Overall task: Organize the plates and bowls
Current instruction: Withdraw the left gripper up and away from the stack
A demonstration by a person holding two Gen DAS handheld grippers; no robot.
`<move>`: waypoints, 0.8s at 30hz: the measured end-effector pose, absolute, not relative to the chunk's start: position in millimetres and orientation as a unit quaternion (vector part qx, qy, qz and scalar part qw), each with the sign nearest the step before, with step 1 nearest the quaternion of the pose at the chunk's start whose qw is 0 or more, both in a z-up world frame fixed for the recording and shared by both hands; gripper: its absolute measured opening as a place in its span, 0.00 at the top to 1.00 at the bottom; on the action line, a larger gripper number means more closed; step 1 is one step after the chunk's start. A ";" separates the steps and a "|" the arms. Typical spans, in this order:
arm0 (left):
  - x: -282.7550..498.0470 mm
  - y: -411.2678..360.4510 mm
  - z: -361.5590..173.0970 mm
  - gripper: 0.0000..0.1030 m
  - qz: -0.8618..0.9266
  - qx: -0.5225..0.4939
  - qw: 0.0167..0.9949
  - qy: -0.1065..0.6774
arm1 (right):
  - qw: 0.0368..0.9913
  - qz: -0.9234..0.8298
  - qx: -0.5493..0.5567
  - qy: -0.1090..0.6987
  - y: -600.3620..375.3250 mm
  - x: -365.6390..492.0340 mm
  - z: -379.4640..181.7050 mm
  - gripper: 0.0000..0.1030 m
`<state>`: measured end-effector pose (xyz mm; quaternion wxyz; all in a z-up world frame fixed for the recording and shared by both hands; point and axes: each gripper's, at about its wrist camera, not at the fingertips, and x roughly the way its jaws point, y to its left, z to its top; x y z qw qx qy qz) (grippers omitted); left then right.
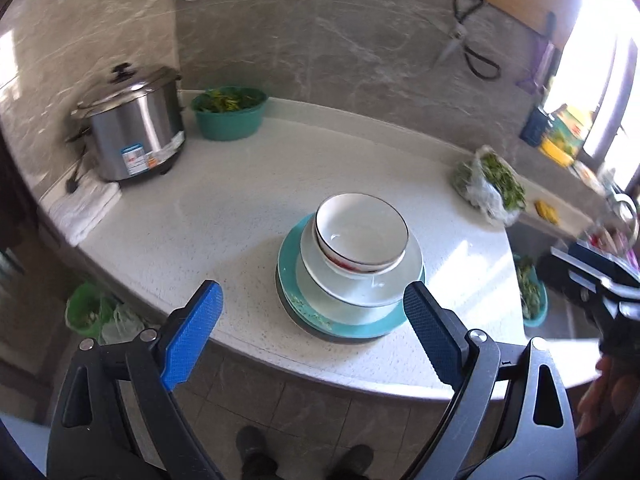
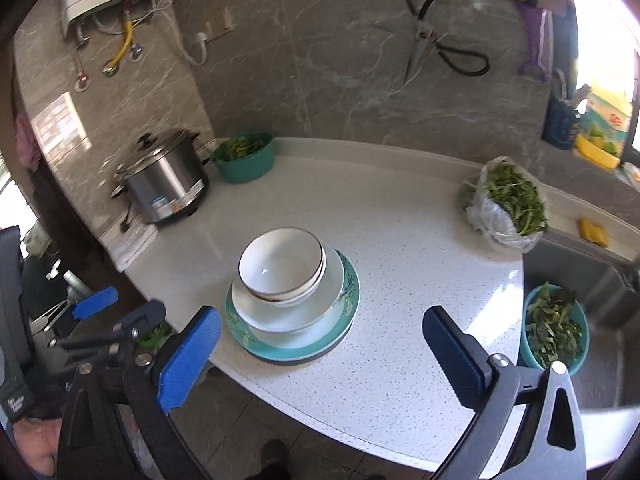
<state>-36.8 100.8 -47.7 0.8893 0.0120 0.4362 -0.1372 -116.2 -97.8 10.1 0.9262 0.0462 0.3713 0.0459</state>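
Note:
A stack of dishes stands near the front edge of the white speckled counter point(image 1: 192, 216) point(image 2: 408, 272). At the bottom lies a teal plate point(image 1: 340, 326) point(image 2: 296, 346) on a dark dish, with a white plate point(image 1: 360, 292) point(image 2: 296, 316) on it. Nested white bowls with dark rims point(image 1: 362, 236) point(image 2: 280, 268) sit on top. My left gripper point(image 1: 313, 296) hovers above and in front of the stack, open, nothing between its blue pads. My right gripper point(image 2: 322, 320) is also open and empty, in front of the stack and to its right. The left gripper point(image 2: 120, 308) also shows at the right wrist view's left edge.
A steel rice cooker point(image 1: 136, 128) point(image 2: 164, 184) and a teal basin of greens point(image 1: 230, 114) point(image 2: 244, 158) stand at the back left. A bag of greens point(image 1: 490, 188) point(image 2: 508, 204) lies at the right. Another basin of greens point(image 2: 554, 328) sits in the sink. Scissors point(image 2: 424, 40) hang on the wall.

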 end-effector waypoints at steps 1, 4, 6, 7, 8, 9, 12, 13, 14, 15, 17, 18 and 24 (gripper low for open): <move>-30.7 104.8 -50.0 0.10 -0.141 0.018 0.884 0.445 | 0.927 0.036 0.051 0.369 -91.7 -116.5 12.3 0.00; -20.9 121.5 -48.3 0.10 -0.168 0.029 0.879 0.446 | 0.932 0.008 0.060 0.356 -71.4 -121.7 20.3 0.00; -15.5 131.8 -46.6 0.10 -0.181 0.045 0.877 0.443 | 0.935 -0.018 0.060 0.349 -59.5 -125.4 23.0 0.00; -13.5 135.0 -45.2 0.10 -0.186 0.055 0.877 0.440 | 0.935 -0.024 0.065 0.348 -56.0 -126.7 23.5 0.00; -12.6 137.1 -42.8 0.10 -0.193 0.068 0.877 0.434 | 0.933 -0.033 0.073 0.350 -51.4 -128.4 23.1 0.00; -11.8 138.0 -40.9 0.09 -0.200 0.076 0.877 0.429 | 0.932 -0.038 0.076 0.351 -48.5 -129.3 22.7 0.00; -4.2 143.7 -37.7 0.00 -0.246 0.071 0.865 0.432 | 0.930 -0.054 0.085 0.354 -43.5 -133.0 20.9 0.00; -1.3 144.4 -37.8 0.00 -0.251 0.067 0.863 0.434 | 0.929 -0.057 0.088 0.354 -43.4 -133.8 20.9 0.00; -0.9 144.4 -37.7 0.00 -0.254 0.066 0.862 0.434 | 0.929 -0.060 0.091 0.354 -42.9 -135.0 21.6 0.00; 0.2 143.6 -38.3 0.00 -0.254 0.068 0.862 0.433 | 0.929 -0.063 0.091 0.353 -43.8 -135.5 22.4 0.00; -1.3 142.8 -37.3 0.00 -0.258 0.064 0.863 0.430 | 0.929 -0.067 0.088 0.352 -45.7 -134.6 23.8 0.00; -2.4 140.9 -35.9 0.00 -0.257 0.061 0.865 0.426 | 0.930 -0.068 0.086 0.352 -48.1 -133.3 25.0 0.00; 0.0 132.1 -26.4 0.00 -0.251 0.044 0.874 0.413 | 0.932 -0.073 0.075 0.348 -56.6 -129.9 30.8 0.00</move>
